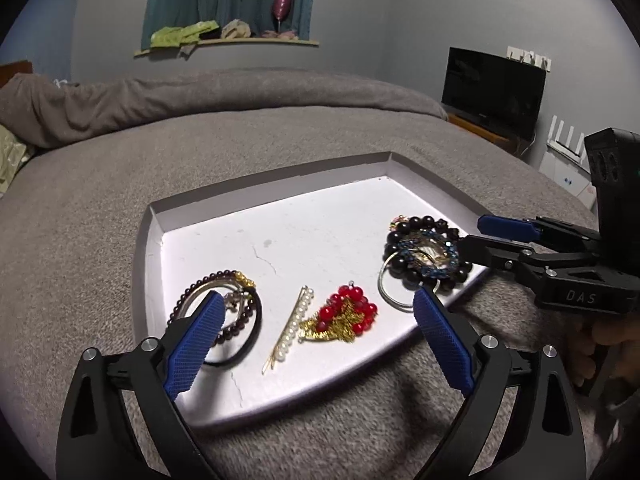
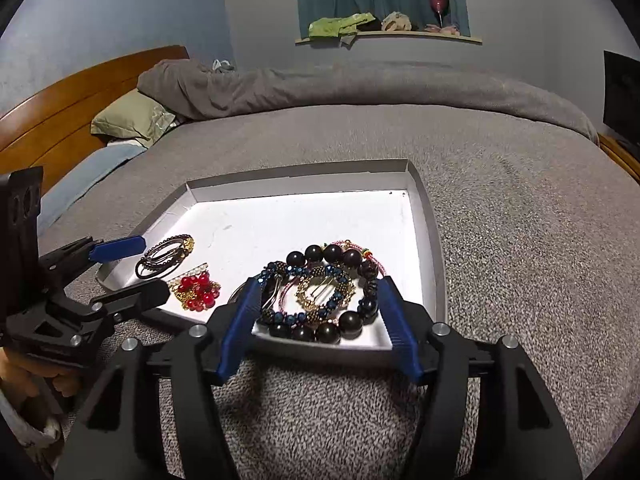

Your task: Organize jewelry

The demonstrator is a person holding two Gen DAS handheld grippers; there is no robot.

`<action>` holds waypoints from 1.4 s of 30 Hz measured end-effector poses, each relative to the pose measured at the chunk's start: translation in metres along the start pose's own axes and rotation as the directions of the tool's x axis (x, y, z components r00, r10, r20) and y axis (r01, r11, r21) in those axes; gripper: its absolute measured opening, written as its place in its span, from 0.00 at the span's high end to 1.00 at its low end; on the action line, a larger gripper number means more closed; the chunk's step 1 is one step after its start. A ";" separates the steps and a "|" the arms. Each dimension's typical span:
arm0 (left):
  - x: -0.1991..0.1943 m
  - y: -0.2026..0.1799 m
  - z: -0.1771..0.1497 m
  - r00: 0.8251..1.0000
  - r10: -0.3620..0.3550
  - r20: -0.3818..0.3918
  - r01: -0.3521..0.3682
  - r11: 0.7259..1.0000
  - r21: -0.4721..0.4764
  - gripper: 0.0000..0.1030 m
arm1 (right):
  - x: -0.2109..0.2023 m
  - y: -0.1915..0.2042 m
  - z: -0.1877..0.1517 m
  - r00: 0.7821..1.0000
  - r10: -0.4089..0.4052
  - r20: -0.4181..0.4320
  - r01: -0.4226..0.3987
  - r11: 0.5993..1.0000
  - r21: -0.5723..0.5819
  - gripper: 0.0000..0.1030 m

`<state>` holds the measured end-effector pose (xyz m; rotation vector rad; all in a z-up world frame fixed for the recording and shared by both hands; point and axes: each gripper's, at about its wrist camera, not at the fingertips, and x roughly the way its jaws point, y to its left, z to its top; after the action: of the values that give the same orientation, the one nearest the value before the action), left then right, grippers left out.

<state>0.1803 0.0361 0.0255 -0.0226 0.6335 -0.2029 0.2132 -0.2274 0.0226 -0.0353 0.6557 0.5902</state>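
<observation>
Jewelry lies sorted in a white tray (image 1: 208, 208) on the bed: thin bracelets (image 1: 224, 312) left, pearl hairpin (image 1: 294, 326) angled up-right, red bead cluster (image 1: 348, 314), dark bead pile (image 1: 424, 254) right. Left gripper (image 1: 316, 334) gapes empty before the hairpin. Right gripper (image 2: 320, 320), half-spread and empty, brackets the dark pile.

One white tray (image 1: 156, 240) on the bed, and inside it I count three heaps of jewelry plus one pearl hair clip (image 1: 294, 326). Bracelet bundle (image 1: 218, 312) at its left end, red bead cluster (image 1: 346, 314) mid-tray, dark bead pile (image 1: 424, 256) right.
</observation>
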 end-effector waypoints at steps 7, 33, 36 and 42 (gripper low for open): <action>-0.026 -0.002 -0.016 0.997 0.045 0.056 -0.043 0.998 -0.034 0.05 | -0.019 0.003 -0.010 0.999 0.002 0.048 -0.002 1.000 -0.007 0.28; -0.091 -0.032 -0.060 0.961 0.151 0.230 -0.138 0.988 -0.074 0.05 | -0.092 0.025 -0.066 0.974 -0.031 0.224 0.037 0.999 -0.025 0.05; -0.091 -0.032 -0.061 0.960 0.152 0.235 -0.139 0.988 -0.074 0.05 | -0.096 0.027 -0.068 0.968 -0.039 0.248 0.047 0.999 -0.027 0.05; -0.091 -0.033 -0.062 0.959 0.156 0.236 -0.143 0.987 -0.071 0.05 | -0.098 0.031 -0.074 0.962 -0.046 0.270 0.061 0.997 -0.046 0.05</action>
<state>0.0660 0.0245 0.0319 -0.0493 0.3954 -0.0351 0.0932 -0.2671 0.0258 -0.0231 0.3732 0.5485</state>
